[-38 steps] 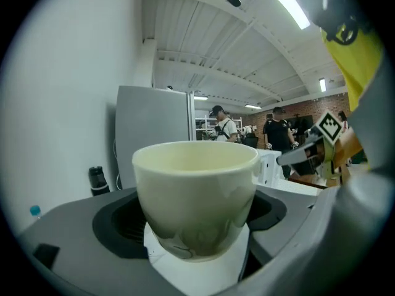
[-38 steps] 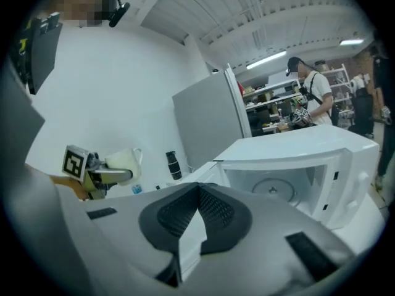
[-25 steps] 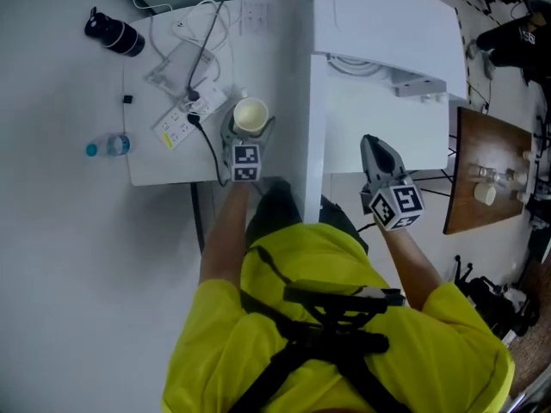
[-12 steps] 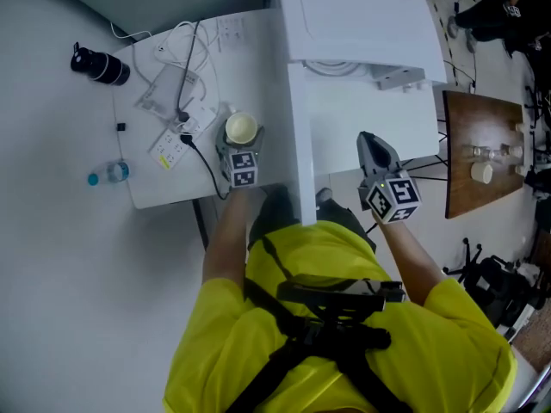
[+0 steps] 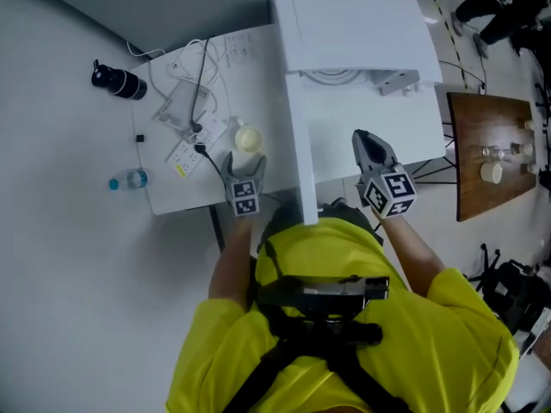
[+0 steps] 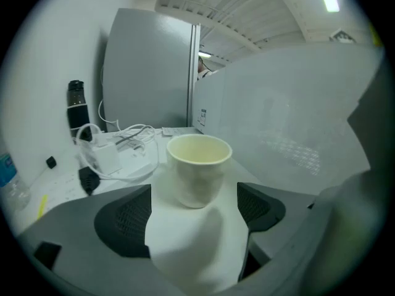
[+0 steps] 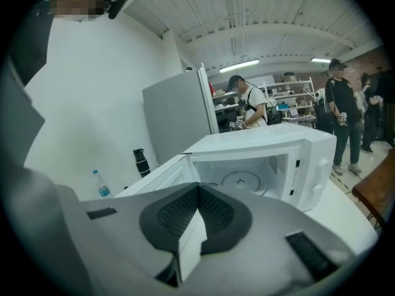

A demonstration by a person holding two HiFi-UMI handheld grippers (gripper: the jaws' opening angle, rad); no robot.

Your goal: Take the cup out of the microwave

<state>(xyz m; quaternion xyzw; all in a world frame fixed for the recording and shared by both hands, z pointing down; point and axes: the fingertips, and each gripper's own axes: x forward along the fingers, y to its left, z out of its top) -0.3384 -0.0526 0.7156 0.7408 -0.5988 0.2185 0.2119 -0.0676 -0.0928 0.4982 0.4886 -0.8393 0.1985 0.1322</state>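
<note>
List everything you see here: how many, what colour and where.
cup: one, cream, on the white table just ahead of the left jaws, untouched
microwave: one, white, door open, no cup inside, right of the cup
power strip: one, white, with cables, behind the cup
black bottle: one, left of the table
water bottle: one, clear, blue cap, left of the table
wooden table: one, brown, far right
left gripper: grey, jaws open
right gripper: grey, jaws shut

Bright ceiling light, fisheye-warped dark corners.
</note>
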